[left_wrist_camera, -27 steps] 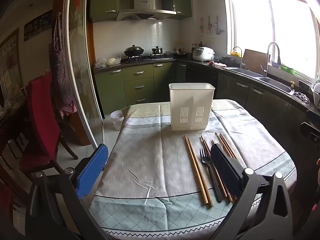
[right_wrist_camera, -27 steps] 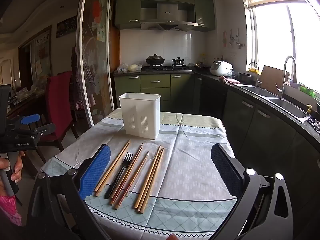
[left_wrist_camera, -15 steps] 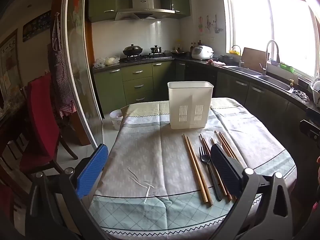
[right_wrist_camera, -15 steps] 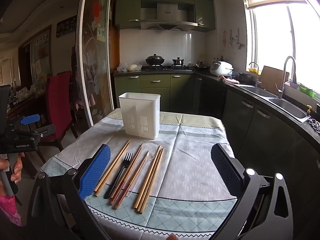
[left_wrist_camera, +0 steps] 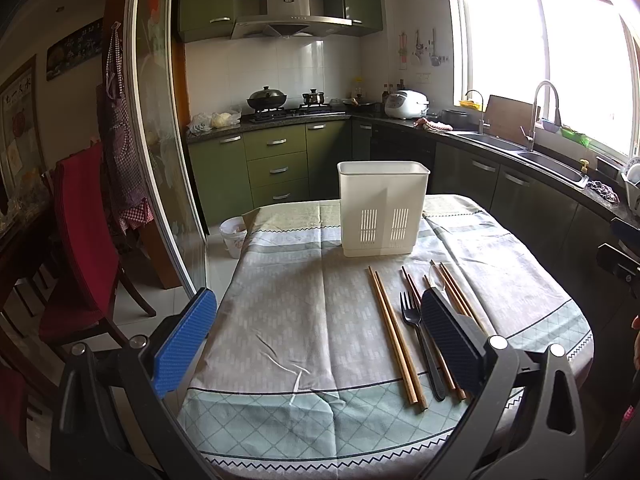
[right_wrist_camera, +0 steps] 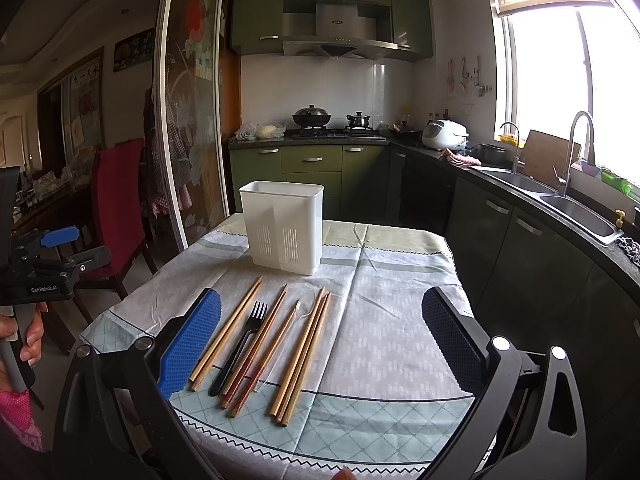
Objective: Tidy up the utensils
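Note:
A white slotted utensil holder [left_wrist_camera: 382,210] [right_wrist_camera: 284,226] stands upright at the far middle of the table. In front of it lie several wooden chopsticks [left_wrist_camera: 394,334] [right_wrist_camera: 302,350], a black fork [left_wrist_camera: 418,338] [right_wrist_camera: 240,346] and a clear plastic spoon [right_wrist_camera: 290,330], side by side and pointing at the holder. My left gripper [left_wrist_camera: 320,338] is open and empty above the table's near left part. My right gripper [right_wrist_camera: 322,340] is open and empty, held above the near ends of the utensils.
The table wears a grey-green patterned cloth [left_wrist_camera: 304,320]. A red chair [left_wrist_camera: 84,232] and a glass sliding door [left_wrist_camera: 160,140] are to the left. Green cabinets [left_wrist_camera: 276,160], a stove and a sink counter [left_wrist_camera: 536,156] run behind and right. A small bin [left_wrist_camera: 234,236] stands on the floor.
The left wrist view has shifted slightly, with the holder sitting a little lower and left in frame. The right gripper and the utensils have not moved.

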